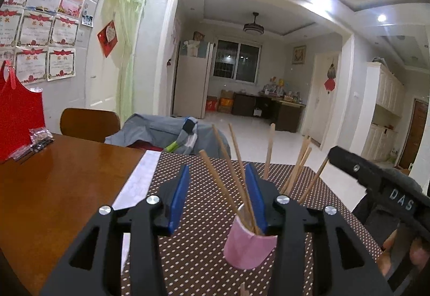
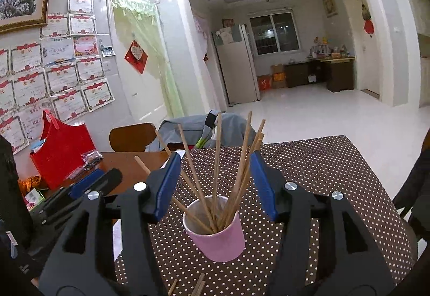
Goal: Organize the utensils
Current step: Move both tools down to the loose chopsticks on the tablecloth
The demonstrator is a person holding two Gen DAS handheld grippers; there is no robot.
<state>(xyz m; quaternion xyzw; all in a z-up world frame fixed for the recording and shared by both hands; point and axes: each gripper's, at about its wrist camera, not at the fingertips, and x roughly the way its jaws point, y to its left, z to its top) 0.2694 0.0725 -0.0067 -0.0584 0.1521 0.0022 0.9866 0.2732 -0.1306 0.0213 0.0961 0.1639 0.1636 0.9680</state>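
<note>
On the dotted brown cloth (image 2: 322, 169) that covers this end of the wooden table (image 1: 67, 177), my pink cup (image 2: 217, 239) stands upright with a spray of wooden chopsticks (image 2: 236, 175) fanned out of its mouth. Both my tongs hang level with it. My right gripper (image 2: 215, 183) is spread, its blue pads either side of the sticks and pressing on none of them; my left gripper (image 1: 215, 194) is spread too, and though one stick crosses close by its right pad, I judge nothing is pinched. So I take this for the moment just after a drop into the cup. A few more sticks (image 2: 197, 286) seem to lie on the cloth at the bottom edge, though I see only their tips. Next I must draw back clear of the fan without tipping the cup, then reach down for those. Across the back of my right gripper the white letters read "DAS" (image 1: 400, 200); the certificates (image 2: 61, 81) on the wall are too small to read.
</note>
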